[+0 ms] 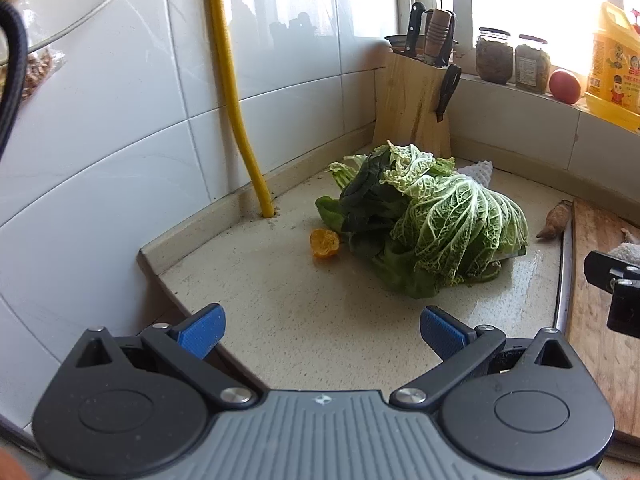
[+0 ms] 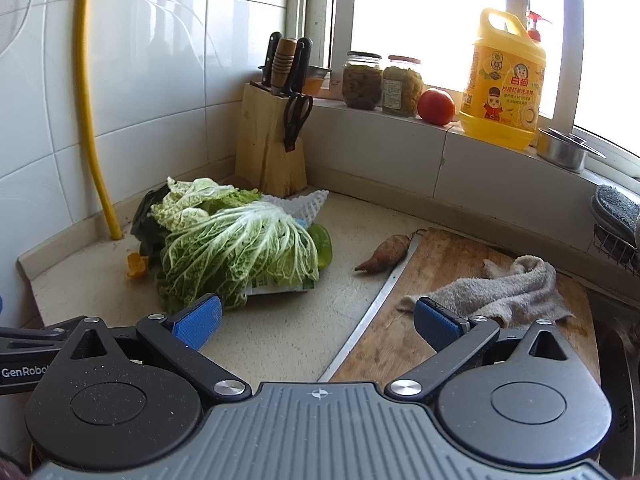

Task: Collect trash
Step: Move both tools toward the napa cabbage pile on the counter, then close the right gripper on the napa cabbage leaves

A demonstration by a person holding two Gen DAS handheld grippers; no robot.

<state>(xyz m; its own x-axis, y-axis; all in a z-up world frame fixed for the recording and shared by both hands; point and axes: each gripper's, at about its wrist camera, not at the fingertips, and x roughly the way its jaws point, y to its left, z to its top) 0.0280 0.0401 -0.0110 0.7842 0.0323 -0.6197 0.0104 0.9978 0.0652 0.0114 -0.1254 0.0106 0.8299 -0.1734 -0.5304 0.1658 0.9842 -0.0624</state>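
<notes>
On your desk, cabbage leaves half-hide a packet; left claw and right claw gape empty.

White glossy wall tiles line the corner, and a yellow pipe runs down them into the speckled beige desk. A window above the tiled sill lets in strong daylight that washes out the view outside. A wooden knife block stands in the corner below the sill, and a wooden cutting board lies on the desk to the right.
</notes>
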